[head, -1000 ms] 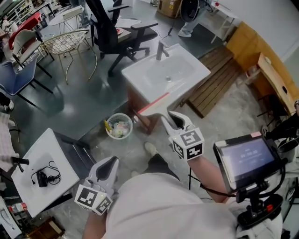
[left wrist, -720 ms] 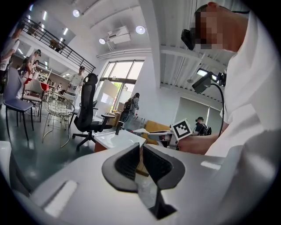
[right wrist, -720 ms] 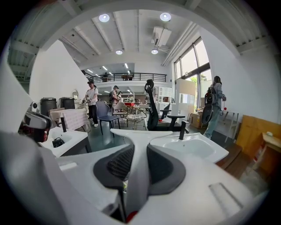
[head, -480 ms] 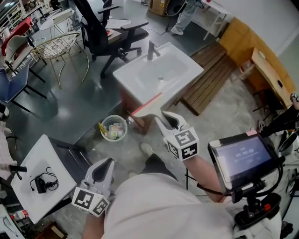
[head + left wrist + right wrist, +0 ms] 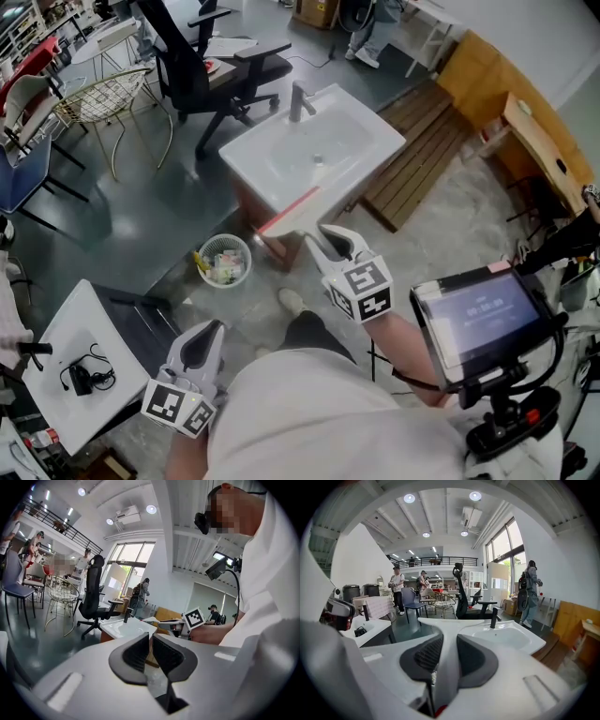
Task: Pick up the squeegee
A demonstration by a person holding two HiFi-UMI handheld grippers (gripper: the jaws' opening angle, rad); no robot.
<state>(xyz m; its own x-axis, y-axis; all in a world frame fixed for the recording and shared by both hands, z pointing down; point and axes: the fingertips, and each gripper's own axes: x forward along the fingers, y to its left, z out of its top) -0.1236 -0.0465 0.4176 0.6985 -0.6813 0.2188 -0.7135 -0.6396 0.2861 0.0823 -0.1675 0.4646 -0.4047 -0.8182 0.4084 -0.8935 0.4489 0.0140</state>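
The squeegee (image 5: 289,210) has a white handle and a long head with a red blade. My right gripper (image 5: 328,240) is shut on the handle and holds it in the air before the front edge of the white sink (image 5: 258,150). In the right gripper view the white handle (image 5: 446,667) runs up between the dark pads (image 5: 476,656) and widens into the head. My left gripper (image 5: 202,339) hangs low at the lower left, jaws together with nothing in them; in the left gripper view its pads (image 5: 138,652) stand almost touching.
A black faucet (image 5: 296,98) stands on the sink. A waste bin (image 5: 222,260) sits on the floor to its left. A black office chair (image 5: 202,56) stands behind, a small white table (image 5: 56,347) at lower left, a tablet on a stand (image 5: 478,323) at right, and wooden slats (image 5: 422,150) beyond.
Both grippers have drifted slightly left in the head view, the right one carrying the squeegee with it. Neither grip has changed.
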